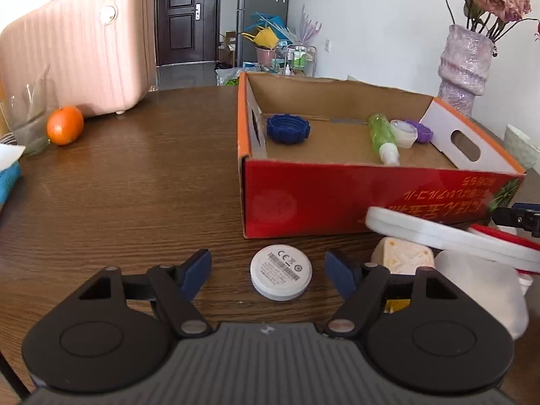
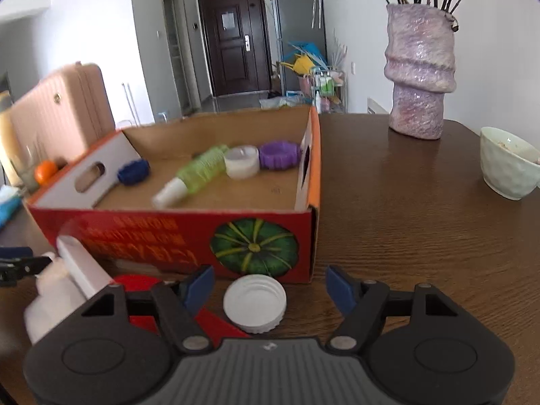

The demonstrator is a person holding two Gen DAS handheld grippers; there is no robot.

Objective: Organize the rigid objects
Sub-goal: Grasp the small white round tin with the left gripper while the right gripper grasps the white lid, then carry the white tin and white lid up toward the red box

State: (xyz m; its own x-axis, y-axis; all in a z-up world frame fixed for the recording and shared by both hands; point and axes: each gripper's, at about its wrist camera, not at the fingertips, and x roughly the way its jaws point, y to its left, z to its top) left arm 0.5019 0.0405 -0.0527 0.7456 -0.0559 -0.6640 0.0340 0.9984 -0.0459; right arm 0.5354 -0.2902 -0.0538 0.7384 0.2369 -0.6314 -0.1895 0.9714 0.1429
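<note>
Left hand-held gripper [image 1: 268, 271] spread, white disc [image 1: 280, 272] between pads untouched on surface [image 1: 135, 185] | right hand-held gripper [image 2: 270, 290] spread astride white screw cap [image 2: 255, 303] before red box [image 2: 189, 236] | risk judged: caps squirted sideways by off-centre closure.

A pink suitcase [image 1: 77, 44], an orange [image 1: 64, 125], a purple vase [image 2: 420, 74] and a pale bowl [image 2: 506, 168] share the wooden table [image 1: 135, 185].

A home: front door [image 2: 233, 38], pink suitcase [image 1: 77, 47], flower vase [image 2: 418, 74] on wooden table [image 2: 422, 222].
</note>
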